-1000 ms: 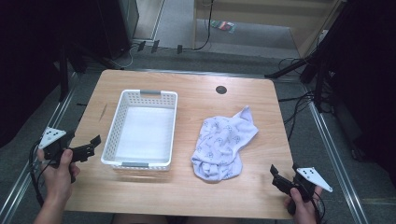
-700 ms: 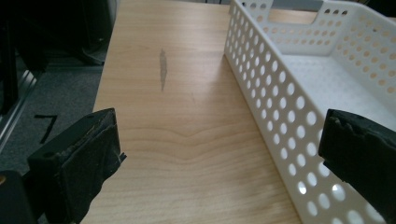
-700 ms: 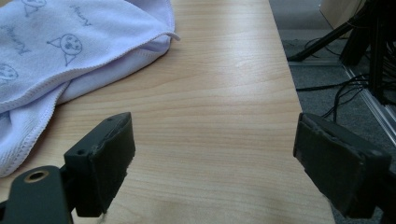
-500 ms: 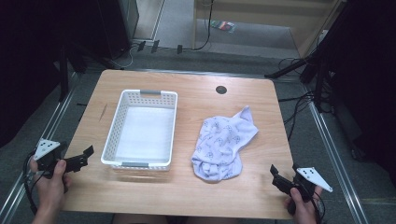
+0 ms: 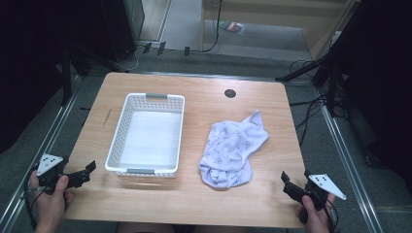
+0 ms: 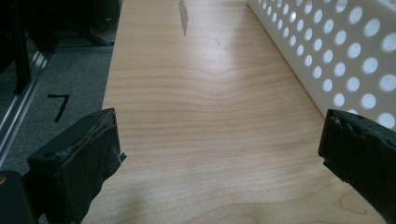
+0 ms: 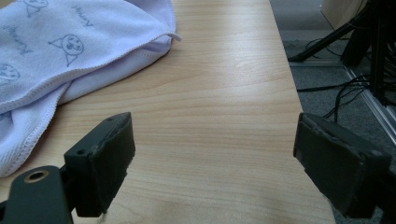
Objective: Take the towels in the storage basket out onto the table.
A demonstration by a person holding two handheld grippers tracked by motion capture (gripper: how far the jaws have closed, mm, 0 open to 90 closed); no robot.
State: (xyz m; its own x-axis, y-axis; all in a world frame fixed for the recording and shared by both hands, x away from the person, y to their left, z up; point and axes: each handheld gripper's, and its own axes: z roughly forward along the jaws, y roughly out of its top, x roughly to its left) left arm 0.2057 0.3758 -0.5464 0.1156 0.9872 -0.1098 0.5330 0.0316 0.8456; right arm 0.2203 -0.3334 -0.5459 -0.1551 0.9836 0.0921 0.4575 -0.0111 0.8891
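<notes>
A light wooden table (image 5: pixel 145 82) stands on grey carpet (image 5: pixel 184 58) (cables (image 5: pixel 311 104) trail across it), with dark furniture (image 5: pixel 121 19) and pale wooden panels (image 5: pixel 272 19) behind.

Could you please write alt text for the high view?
A crumpled pale towel lies right of an empty white basket on a wooden table. Hands hold the open left gripper and right gripper at the near corners.

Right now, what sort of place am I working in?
Probably a lab or recording workspace, not a home: a wooden table on grey carpet, cables trailing over the floor, and dark stands and equipment around it.
</notes>
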